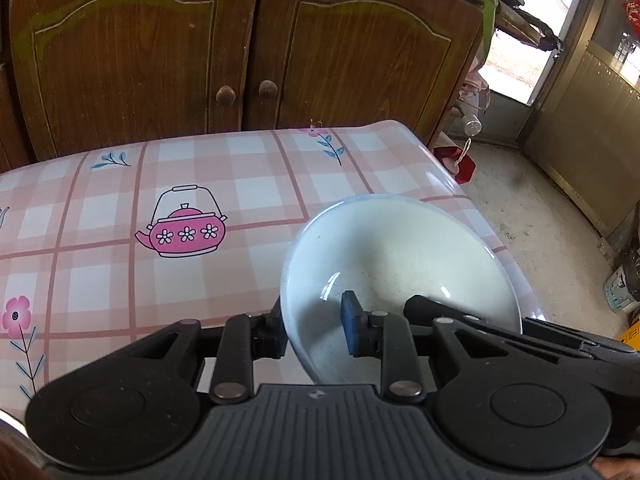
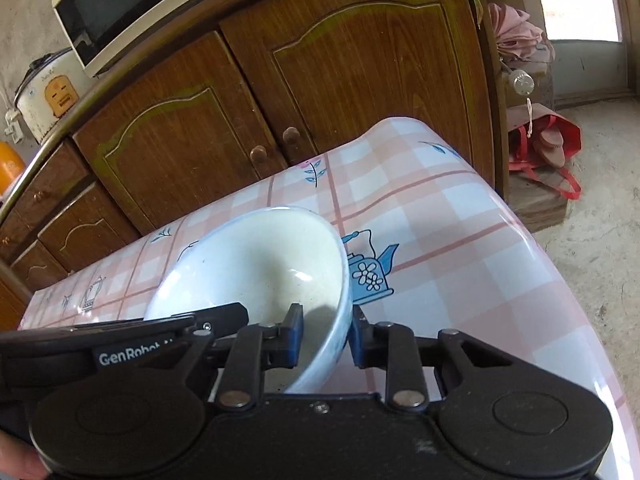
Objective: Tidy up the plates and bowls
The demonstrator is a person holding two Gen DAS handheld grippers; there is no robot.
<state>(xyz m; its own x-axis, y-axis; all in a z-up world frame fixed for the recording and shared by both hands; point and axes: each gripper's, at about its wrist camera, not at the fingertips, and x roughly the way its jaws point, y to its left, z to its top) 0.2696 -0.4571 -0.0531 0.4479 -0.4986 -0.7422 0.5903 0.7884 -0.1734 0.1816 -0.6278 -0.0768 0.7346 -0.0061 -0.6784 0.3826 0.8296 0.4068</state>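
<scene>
A white bowl (image 1: 400,264) is held over the pink checked tablecloth (image 1: 160,280), tilted. My left gripper (image 1: 312,332) is shut on the bowl's left rim, one finger inside and one outside. My right gripper (image 2: 324,340) is shut on the same bowl (image 2: 256,268) at its right rim, its blue pads on either side of the wall. Each view shows part of the other gripper at the bowl's far side.
A brown wooden cabinet (image 1: 240,48) with two knobbed doors stands just behind the table. A microwave (image 2: 132,4) and a rice cooker (image 2: 44,92) sit on its top. The table's right edge drops to a concrete floor (image 2: 592,240) with a red bag (image 2: 548,148).
</scene>
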